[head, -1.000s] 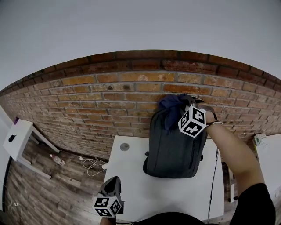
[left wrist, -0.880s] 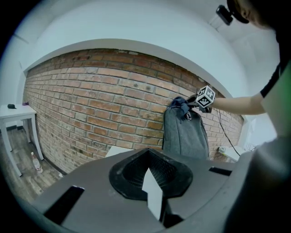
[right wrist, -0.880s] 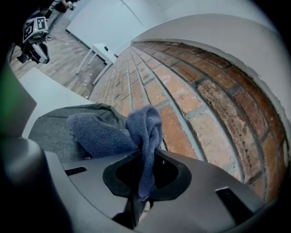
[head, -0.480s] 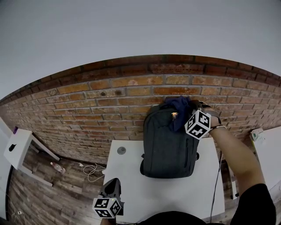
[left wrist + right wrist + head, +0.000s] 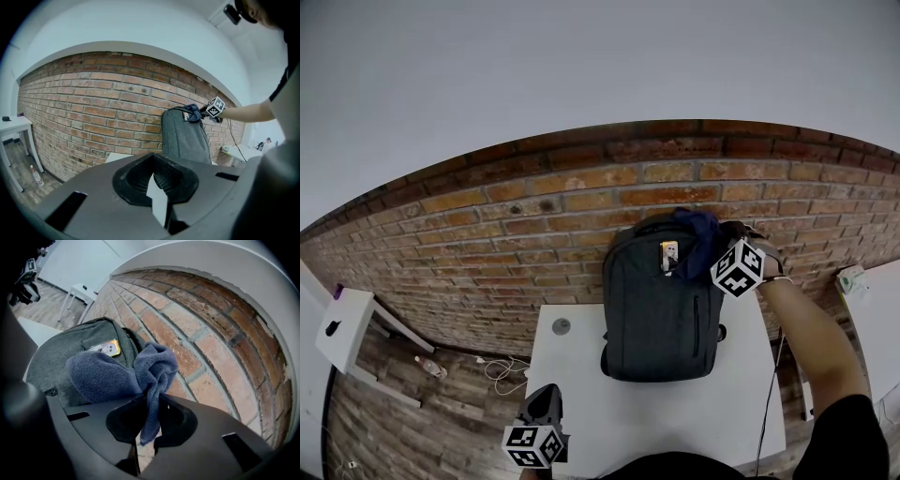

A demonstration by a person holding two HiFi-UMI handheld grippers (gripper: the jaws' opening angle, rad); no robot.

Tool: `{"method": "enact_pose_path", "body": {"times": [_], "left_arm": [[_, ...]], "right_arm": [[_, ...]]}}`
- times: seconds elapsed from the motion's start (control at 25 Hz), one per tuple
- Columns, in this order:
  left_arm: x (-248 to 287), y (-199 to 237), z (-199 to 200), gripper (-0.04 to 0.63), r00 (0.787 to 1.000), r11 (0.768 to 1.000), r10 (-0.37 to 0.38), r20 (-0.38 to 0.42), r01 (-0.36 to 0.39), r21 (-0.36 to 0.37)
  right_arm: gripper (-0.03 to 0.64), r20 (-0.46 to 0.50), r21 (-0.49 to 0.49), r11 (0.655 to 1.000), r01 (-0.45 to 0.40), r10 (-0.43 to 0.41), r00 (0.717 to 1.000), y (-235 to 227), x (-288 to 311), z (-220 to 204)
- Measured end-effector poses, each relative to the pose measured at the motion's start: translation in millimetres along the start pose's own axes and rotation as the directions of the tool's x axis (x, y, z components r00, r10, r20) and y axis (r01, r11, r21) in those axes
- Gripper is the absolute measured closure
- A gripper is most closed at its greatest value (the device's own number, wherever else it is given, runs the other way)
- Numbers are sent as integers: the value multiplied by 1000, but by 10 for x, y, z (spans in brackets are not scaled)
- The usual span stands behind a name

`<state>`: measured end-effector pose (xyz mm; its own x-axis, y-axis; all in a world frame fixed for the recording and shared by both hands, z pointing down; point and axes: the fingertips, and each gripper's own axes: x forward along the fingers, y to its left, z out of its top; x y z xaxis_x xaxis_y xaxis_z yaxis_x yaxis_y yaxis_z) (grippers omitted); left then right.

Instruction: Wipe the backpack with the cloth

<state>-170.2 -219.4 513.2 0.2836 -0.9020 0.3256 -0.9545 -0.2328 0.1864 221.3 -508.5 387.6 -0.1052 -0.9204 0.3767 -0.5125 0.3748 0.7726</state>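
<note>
A dark grey backpack (image 5: 661, 305) stands upright on the white table (image 5: 581, 384), leaning against the brick wall. It carries a small yellow tag (image 5: 669, 254) near its top. My right gripper (image 5: 715, 248) is shut on a blue cloth (image 5: 698, 239) at the pack's top right corner. In the right gripper view the cloth (image 5: 122, 373) bunches out of the right gripper (image 5: 149, 425) over the backpack (image 5: 65, 362). My left gripper (image 5: 542, 405) hovers low at the table's front left, shut and holding nothing. The left gripper view shows that gripper (image 5: 157, 197) far from the backpack (image 5: 185, 136).
The brick wall (image 5: 506, 234) runs right behind the backpack. A round grommet (image 5: 562, 326) sits in the table's left part. On the wooden floor to the left are a small white side table (image 5: 342, 323), a bottle (image 5: 427, 364) and cables (image 5: 502, 370).
My right gripper has carried the cloth to the right across the top of the backpack, uncovering the yellow tag. The left gripper has stayed put.
</note>
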Motion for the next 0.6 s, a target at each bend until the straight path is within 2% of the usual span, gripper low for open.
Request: {"method": "enact_pose_path", "body": {"times": [0.12, 0.24, 0.6], "left_arm": [[9, -18, 2, 598, 1000, 1000, -4, -3, 4, 11], [36, -41, -12, 598, 1000, 1000, -16, -18, 16, 11], [136, -88, 11, 598, 999, 999, -31, -24, 31, 16]], "right_arm": [[578, -28, 51, 999, -13, 14, 1000, 3, 11, -219], [577, -50, 29, 1000, -6, 7, 999, 46, 47, -389], [577, -45, 72, 997, 8, -5, 999, 120, 8, -497]]}}
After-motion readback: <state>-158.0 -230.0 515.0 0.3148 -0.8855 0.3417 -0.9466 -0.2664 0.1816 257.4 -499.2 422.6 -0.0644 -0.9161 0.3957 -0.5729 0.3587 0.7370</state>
